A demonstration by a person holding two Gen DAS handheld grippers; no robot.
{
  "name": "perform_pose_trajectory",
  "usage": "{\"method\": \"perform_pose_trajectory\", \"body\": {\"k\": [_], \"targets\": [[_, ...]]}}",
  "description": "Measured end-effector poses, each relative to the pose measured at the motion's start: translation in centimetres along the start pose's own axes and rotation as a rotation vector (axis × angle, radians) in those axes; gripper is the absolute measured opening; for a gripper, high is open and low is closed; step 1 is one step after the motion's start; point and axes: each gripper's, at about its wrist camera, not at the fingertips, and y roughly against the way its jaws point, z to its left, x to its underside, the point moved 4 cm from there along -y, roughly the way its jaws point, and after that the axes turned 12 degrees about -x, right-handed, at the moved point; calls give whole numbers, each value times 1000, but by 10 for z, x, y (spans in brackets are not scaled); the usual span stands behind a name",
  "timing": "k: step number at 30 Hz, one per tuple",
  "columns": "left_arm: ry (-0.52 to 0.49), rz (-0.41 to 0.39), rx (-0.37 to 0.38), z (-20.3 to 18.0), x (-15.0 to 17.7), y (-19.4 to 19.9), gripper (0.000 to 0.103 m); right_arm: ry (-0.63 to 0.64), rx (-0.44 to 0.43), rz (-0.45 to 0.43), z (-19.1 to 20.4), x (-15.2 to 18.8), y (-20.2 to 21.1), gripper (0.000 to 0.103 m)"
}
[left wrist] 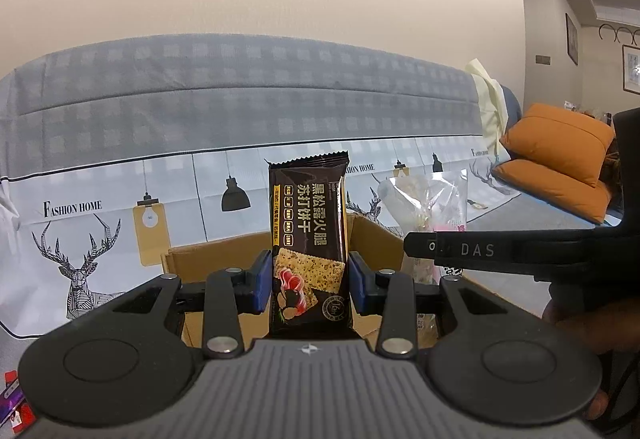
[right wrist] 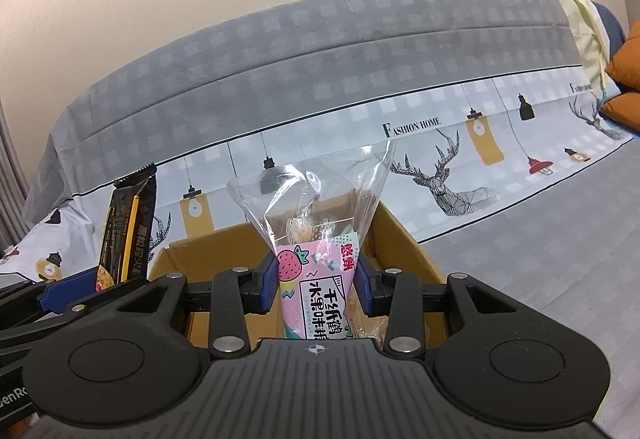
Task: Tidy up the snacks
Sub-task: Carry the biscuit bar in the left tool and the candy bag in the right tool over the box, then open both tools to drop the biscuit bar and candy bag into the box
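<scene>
My left gripper (left wrist: 309, 281) is shut on a dark cracker packet (left wrist: 308, 223) with gold Chinese lettering, held upright above an open cardboard box (left wrist: 192, 263). My right gripper (right wrist: 316, 285) is shut on a pink and clear candy bag (right wrist: 316, 239) with a strawberry print, also upright over the same box (right wrist: 404, 239). The candy bag shows at the right in the left wrist view (left wrist: 432, 207), with the right gripper's black arm (left wrist: 480, 251) in front of it. The cracker packet shows at the left in the right wrist view (right wrist: 128, 227).
The box sits on a sofa covered by a grey and white cloth with deer and lamp prints (left wrist: 80, 223). Orange cushions (left wrist: 560, 159) lie at the far right. A red and purple packet (left wrist: 12, 399) lies at the lower left edge.
</scene>
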Motion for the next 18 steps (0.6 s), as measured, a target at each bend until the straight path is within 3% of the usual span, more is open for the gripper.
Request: {"method": "perform_pose_trajectory", "body": {"k": [16, 18], "targets": [[-4, 13, 11, -3, 1, -3, 43, 2, 38, -2, -2, 1, -1, 43], [-1, 30, 23, -3, 2, -4, 46, 1, 46, 0, -1, 2, -1, 50]]}}
